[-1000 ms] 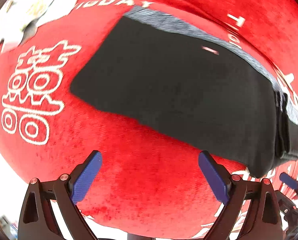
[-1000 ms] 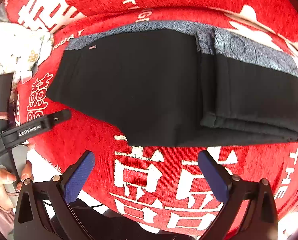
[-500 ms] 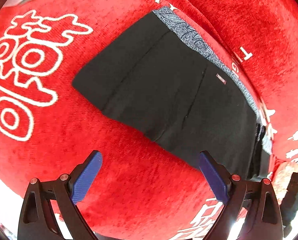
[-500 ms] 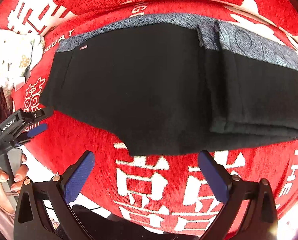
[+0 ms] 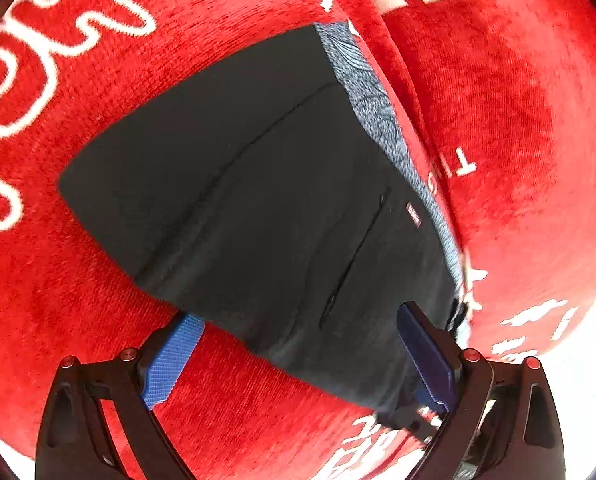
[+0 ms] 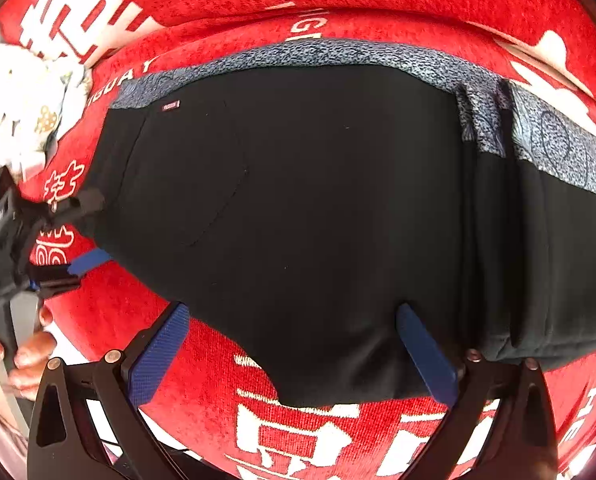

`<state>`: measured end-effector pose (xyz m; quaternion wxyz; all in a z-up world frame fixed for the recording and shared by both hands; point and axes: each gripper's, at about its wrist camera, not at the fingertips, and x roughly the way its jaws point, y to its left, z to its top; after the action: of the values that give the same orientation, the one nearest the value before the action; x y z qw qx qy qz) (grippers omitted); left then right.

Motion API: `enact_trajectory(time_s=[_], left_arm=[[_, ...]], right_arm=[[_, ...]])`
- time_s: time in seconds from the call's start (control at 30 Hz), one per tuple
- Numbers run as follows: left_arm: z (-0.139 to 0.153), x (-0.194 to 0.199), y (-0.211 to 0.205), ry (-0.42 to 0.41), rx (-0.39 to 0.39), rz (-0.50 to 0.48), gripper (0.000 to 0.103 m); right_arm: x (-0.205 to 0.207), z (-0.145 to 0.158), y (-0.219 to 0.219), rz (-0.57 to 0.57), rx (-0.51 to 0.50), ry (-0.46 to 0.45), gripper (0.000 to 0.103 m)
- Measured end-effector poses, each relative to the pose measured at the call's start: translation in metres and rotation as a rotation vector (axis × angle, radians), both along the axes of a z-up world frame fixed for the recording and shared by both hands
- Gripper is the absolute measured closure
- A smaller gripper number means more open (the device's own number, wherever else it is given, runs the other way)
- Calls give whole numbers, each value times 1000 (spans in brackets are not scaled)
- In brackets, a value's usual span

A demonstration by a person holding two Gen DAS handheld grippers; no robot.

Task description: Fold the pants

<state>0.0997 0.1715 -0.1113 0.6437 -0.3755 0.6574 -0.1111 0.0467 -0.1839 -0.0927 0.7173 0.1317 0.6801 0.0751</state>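
Black pants [image 6: 317, 216] lay flat on a red cover [image 6: 146, 320] with white characters, partly folded: a thicker stack of layers sat at the right in the right wrist view, edges lined up near the front. A grey patterned waistband [image 6: 337, 54] ran along the far edge. A small red tag [image 6: 170, 106] sat just below the waistband near the left end. A curved pocket seam showed on the left half.

Left gripper [image 5: 298, 356] was spread wide, low at the near edge of the pants [image 5: 258, 200]. Its right finger sat over the black fabric near the waistband [image 5: 377, 108] end; the left finger was on or just above the red cover [image 5: 78, 300] beside the pants' edge. Nothing pinched between the pads. Contact with the cloth could not be told.

Right gripper [image 6: 294, 356] was also spread wide, at the near hem. Right finger lay against the black fabric beside the folded stack, left finger over the cover. Nothing pinched.

In the right wrist view the left gripper [image 6: 78, 236] appeared at the pants' left corner, one black finger touching or just over the fabric, a blue pad below it. The person's hand [image 6: 22, 356] held its handle. White patterned cloth [image 6: 18, 108] lay at far left, apart from the pants.
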Motion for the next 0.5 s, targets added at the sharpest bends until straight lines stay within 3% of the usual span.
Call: enact_trajectory(time_s=[0.13, 0.37, 0.43, 0.47, 0.5], left_arm=[[-5, 8, 2, -4, -12, 31, 6], [31, 14, -18, -117, 116, -67, 6], [21, 16, -18, -84, 146, -74, 6], [14, 16, -18, -54, 163, -69, 10], [8, 17, -17, -31, 194, -62, 24]], right_arm=[[-2, 0, -2, -1, 10, -8, 0], [-1, 0, 0, -1, -6, -2, 0], [0, -1, 1, -2, -9, 2, 0], [1, -1, 3, -1, -11, 4, 0], [2, -1, 3, 1, -15, 8, 0]])
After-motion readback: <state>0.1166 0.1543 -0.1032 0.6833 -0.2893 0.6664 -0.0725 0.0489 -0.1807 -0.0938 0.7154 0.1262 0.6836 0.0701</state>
